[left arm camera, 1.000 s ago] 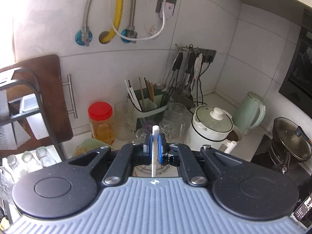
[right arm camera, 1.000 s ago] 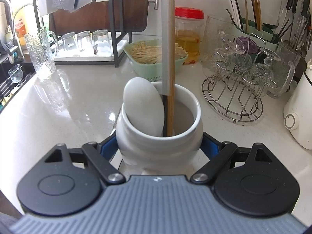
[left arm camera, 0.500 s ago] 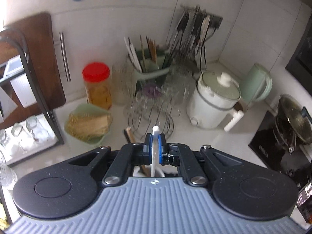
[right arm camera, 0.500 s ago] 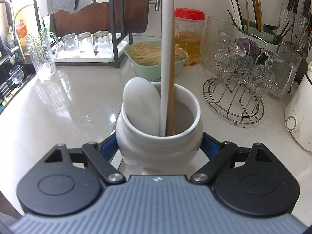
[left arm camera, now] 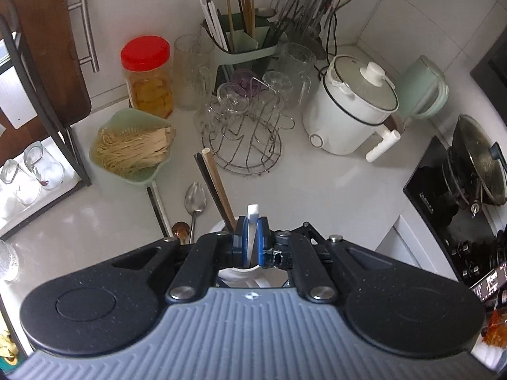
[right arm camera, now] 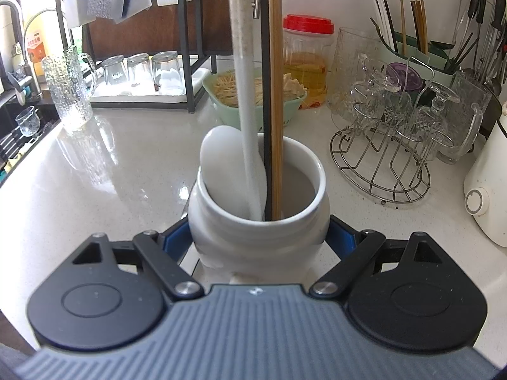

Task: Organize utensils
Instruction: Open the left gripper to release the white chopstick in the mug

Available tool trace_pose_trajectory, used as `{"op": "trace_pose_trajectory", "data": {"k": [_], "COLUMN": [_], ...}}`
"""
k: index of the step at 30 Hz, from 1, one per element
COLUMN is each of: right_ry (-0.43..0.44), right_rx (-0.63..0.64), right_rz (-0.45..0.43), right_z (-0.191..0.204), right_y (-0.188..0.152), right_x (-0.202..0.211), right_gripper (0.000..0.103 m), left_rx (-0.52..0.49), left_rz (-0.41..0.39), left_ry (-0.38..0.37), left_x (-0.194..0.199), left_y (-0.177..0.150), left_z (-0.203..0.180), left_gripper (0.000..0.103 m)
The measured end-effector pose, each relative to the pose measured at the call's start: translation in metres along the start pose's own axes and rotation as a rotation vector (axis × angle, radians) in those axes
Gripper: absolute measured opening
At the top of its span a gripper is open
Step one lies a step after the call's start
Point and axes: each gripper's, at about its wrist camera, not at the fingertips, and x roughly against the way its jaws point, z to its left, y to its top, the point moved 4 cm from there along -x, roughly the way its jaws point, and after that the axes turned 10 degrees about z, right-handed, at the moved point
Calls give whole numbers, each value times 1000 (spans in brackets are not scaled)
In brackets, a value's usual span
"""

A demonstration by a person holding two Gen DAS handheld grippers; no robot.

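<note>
My right gripper point(right arm camera: 258, 237) is shut on a white ceramic jar point(right arm camera: 258, 231) standing on the counter, with a blue pad on each side of it. Inside the jar are a white spoon point(right arm camera: 221, 171) with its bowl up, a black chopstick point(right arm camera: 265, 95) and a wooden chopstick point(right arm camera: 276, 95). A long white utensil point(right arm camera: 245, 95) reaches down into the jar from above. My left gripper point(left arm camera: 250, 240) is shut on the top end of that white utensil point(left arm camera: 253, 213), directly over the jar's rim point(left arm camera: 240, 274). A metal spoon point(left arm camera: 195, 198), a small brown spoon point(left arm camera: 181, 229) and a dark chopstick point(left arm camera: 157, 205) lie on the counter beside the jar.
A green basket of dried noodles point(left arm camera: 133, 148), a red-lidded jar point(left arm camera: 147, 76) and a wire glass rack point(left arm camera: 244, 133) stand behind. A green utensil caddy point(left arm camera: 240, 47), a white cooker point(left arm camera: 351, 110) and a kettle point(left arm camera: 421, 88) are further right. A dish rack with glasses point(right arm camera: 142, 72) is on the left.
My left gripper has sunk and tipped downward, lowering the white utensil deeper into the jar. The utensil's shaft shifted left, uncovering the black chopstick. The right gripper and jar stayed still.
</note>
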Motion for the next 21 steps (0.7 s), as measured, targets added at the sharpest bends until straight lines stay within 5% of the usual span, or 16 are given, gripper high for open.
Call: {"op": "trace_pose_trajectory", "data": {"k": [8,14,17,21], "right_ry": [0,0,0,-1], "right_rx": [2,1,0,-5], "right_rz": [-1,-1,-4,-12], "right_z": [0,1,1,1], "right_y": [0,0,0,0], "right_x": [0,0,0,1], "right_gripper": [91,91,91,91], "left_rx": [46,46,68,112], "left_rz": [66,33,-9,-75], "left_ry": [-36,-34,-40,-31], "left_x": [-8,-1,4,11], "left_y": [1,2,-2,-15], "left_z": [5,6,10,20], "left_gripper": [6,8,30,34]}}
